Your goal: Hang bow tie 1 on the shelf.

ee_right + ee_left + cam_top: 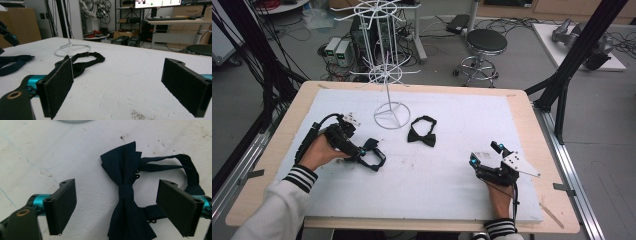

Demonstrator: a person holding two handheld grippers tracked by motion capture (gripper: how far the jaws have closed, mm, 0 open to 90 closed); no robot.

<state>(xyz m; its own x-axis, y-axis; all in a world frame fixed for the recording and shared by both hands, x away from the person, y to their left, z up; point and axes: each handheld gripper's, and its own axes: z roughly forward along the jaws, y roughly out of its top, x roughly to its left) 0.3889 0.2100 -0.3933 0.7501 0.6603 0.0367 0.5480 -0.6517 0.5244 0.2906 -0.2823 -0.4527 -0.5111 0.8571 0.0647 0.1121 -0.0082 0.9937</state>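
Note:
A dark navy bow tie (373, 153) lies flat on the white mat (437, 175) at the left, knot at the centre and strap looped beside it (126, 192). My left gripper (366, 152) reaches down over it, open. The bow sits between the two pads (62, 202), which stand apart from the cloth on both sides. A second, black bow tie (422, 131) lies near the middle of the mat, also seen ahead of my right gripper (82, 63). My right gripper (484, 154) rests low at the right, open, with nothing between its jaws (117, 75).
A white wire rack (386, 75) stands on a ring base at the back of the mat, its base (72, 48) just behind the black tie. A wooden table rim (532, 130) frames the mat. A stool (486, 42) and cables are on the floor beyond.

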